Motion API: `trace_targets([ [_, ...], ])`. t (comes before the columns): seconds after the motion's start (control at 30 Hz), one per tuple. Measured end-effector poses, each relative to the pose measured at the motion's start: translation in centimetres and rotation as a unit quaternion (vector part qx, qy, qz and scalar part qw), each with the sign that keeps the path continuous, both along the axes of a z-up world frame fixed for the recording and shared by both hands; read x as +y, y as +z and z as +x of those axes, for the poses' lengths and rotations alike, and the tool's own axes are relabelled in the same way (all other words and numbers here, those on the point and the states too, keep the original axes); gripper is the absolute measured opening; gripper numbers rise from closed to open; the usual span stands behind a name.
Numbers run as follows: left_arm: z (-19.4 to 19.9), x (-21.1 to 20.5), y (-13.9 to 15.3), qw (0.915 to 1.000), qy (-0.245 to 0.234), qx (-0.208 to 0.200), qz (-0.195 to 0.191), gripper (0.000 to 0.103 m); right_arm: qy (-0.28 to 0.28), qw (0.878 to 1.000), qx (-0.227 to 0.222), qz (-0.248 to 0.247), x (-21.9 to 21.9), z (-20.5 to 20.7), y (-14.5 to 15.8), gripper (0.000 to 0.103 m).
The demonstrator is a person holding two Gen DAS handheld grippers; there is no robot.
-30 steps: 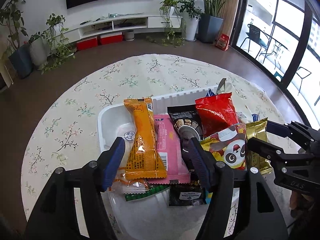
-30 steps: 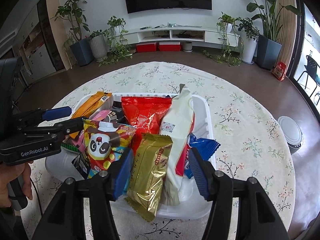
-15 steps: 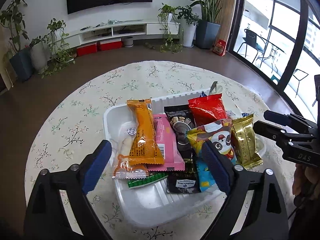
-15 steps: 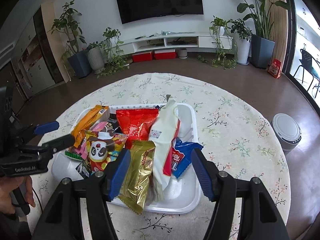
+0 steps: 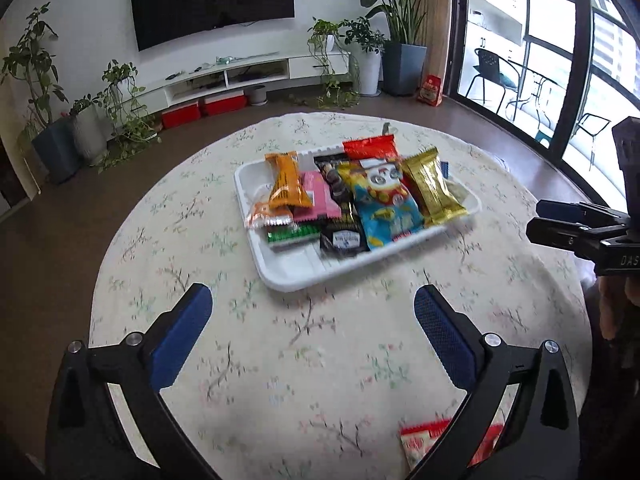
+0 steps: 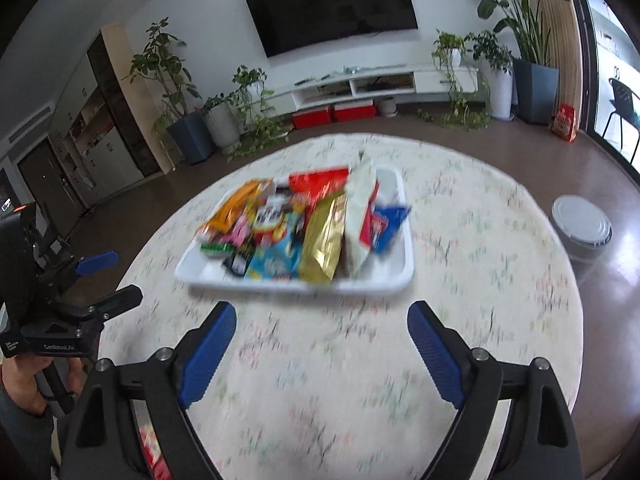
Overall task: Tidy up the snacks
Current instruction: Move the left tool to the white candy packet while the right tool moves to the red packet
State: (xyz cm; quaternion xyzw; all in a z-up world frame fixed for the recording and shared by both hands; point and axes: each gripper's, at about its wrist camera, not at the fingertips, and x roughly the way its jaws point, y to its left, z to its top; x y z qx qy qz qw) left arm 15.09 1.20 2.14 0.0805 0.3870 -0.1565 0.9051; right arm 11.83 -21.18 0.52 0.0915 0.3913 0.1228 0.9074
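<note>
Glossily, crinkled packets [image 5: 384, 200] fill rectangular tray [image 5: 288, 276].

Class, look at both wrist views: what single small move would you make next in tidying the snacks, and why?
Probably lower the left tool toward the red-and-white packet at the near table edge. Both tools are open and hold nothing, the right tool too. The white tray already holds the other snacks, so this packet on the tablecloth seems the only one left out.
</note>
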Motion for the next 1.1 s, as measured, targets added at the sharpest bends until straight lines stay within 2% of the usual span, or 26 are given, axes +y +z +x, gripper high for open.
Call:
trace_targets([
  [0.07,-2.3,0.5,-0.7,0.9995,0.021,0.021,0.009,0.103,0.006,1.000,0.016,0.005,0.4,-1.9,-0.8,0.090],
  [0.17,-5.2,1.2,-2.3,0.9977,0.034,0.058,-0.001,0.103,0.007,0.999,0.040,0.016,1.1,-4.5,-2.0,0.090],
  [0.27,-7.9,0.8,-3.8,0.9966,0.025,0.078,0.006,0.103,0.018,0.998,0.059,0.020,2.1,-6.7,-3.1,0.090],
  [0.4,-9.9,-0.8,-5.4,0.9954,0.006,0.092,0.028,0.103,0.033,0.997,0.062,0.017,3.4,-9.1,-3.6,0.090],
  [0.6,-10.1,-2.3,-6.6,0.9937,-0.004,0.104,0.042,0.103,0.059,0.997,0.056,0.006,5.4,-10.8,-3.3,0.090],
  [0.87,-9.2,-2.7,-7.6,0.9913,-0.005,0.116,0.062,0.101,0.066,0.996,0.064,0.000,5.9,-11.1,-3.6,0.090],
  [1.03,-9.0,-3.0,-8.5,0.9898,-0.014,0.128,0.059,0.081,0.065,0.996,0.068,-0.003,6.1,-11.1,-3.9,0.090],
  [1.1,-8.8,-3.0,-8.5,0.9901,-0.015,0.129,0.054,0.079,0.066,0.996,0.066,-0.006,6.2,-11.1,-3.9,0.090],
])
